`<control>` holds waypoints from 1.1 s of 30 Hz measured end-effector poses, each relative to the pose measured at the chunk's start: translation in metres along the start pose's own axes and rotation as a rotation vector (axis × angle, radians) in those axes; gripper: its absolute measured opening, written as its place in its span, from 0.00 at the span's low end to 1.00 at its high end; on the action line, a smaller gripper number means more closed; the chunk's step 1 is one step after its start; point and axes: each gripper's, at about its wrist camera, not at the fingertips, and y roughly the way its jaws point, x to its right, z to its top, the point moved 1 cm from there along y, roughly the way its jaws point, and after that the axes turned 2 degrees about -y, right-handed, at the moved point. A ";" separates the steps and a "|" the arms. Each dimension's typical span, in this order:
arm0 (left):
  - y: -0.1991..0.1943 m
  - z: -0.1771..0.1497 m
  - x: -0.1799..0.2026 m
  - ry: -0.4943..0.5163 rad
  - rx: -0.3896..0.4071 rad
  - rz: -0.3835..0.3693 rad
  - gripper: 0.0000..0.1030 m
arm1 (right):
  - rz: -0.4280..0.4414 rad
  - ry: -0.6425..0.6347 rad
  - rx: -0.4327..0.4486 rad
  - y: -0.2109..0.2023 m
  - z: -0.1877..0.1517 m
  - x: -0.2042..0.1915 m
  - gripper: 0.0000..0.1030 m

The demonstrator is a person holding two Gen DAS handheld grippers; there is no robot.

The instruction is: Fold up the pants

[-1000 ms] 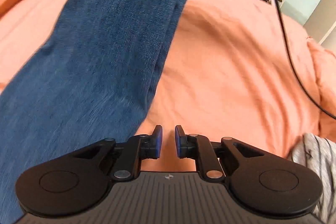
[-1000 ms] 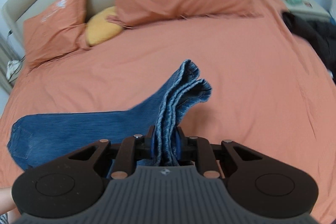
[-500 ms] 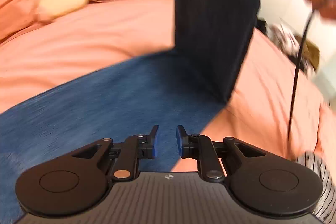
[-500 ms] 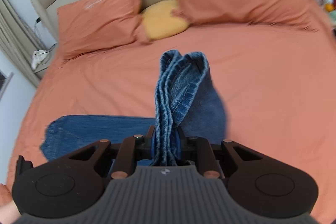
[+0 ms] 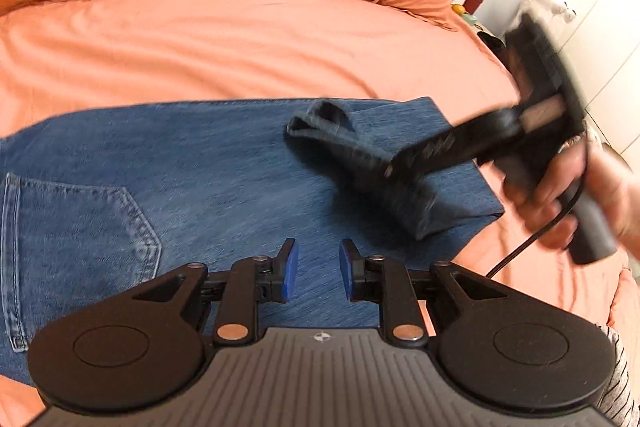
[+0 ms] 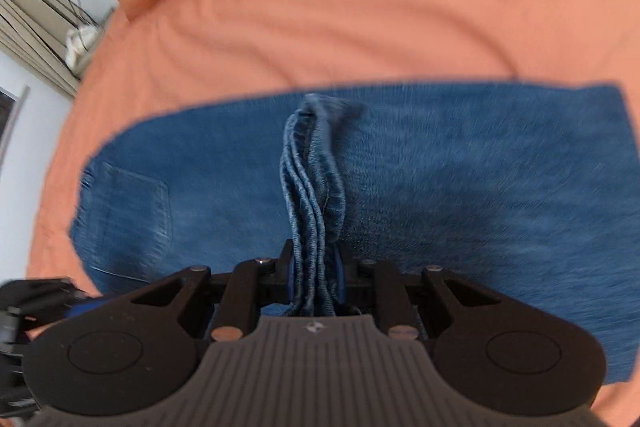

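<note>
On the orange bed (image 5: 280, 39), the blue jeans (image 5: 208, 163) lie flat across the sheet, back pocket (image 5: 80, 227) up toward the left of the left wrist view. The right tongs (image 6: 316, 267) are clamped on the stacked leg hems (image 6: 312, 187). A second ago those hems hung above bare sheet, well clear of the seat; now they are low over the thigh part of the jeans, so the legs are doubled back over the upper half with a fold at the right end. In the left wrist view the right tongs (image 5: 384, 173), blurred, come in from the right in a person's hand (image 5: 568, 195), a black cable (image 5: 532, 239) trailing below. The left tongs (image 5: 314, 271) hold nothing; their jaws have just been opening and now stand a little apart above the denim. A second ago they looked along a lifted leg; now they face the flat pants. The first fold looks nearly laid; what remains, I judge, is releasing the hems and squaring them toward the waistband.
</note>
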 end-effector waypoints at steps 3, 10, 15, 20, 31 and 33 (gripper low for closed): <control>-0.002 -0.005 -0.013 -0.032 -0.005 -0.018 0.29 | -0.022 -0.005 -0.022 0.024 -0.006 0.001 0.16; 0.015 0.005 -0.014 -0.077 -0.007 -0.046 0.42 | 0.094 0.040 0.015 0.014 -0.011 0.007 0.33; 0.036 0.016 -0.013 -0.160 0.040 -0.075 0.57 | -0.004 -0.028 0.164 -0.031 -0.018 0.023 0.34; 0.071 0.027 -0.018 -0.320 0.092 -0.082 0.64 | -0.140 0.007 0.307 -0.062 -0.055 0.074 0.28; 0.133 0.059 -0.017 -0.361 0.080 0.067 0.32 | -0.217 0.171 0.582 -0.085 -0.129 0.156 0.07; 0.131 0.061 -0.009 -0.310 0.107 0.098 0.19 | -0.213 0.172 0.575 -0.083 -0.134 0.162 0.01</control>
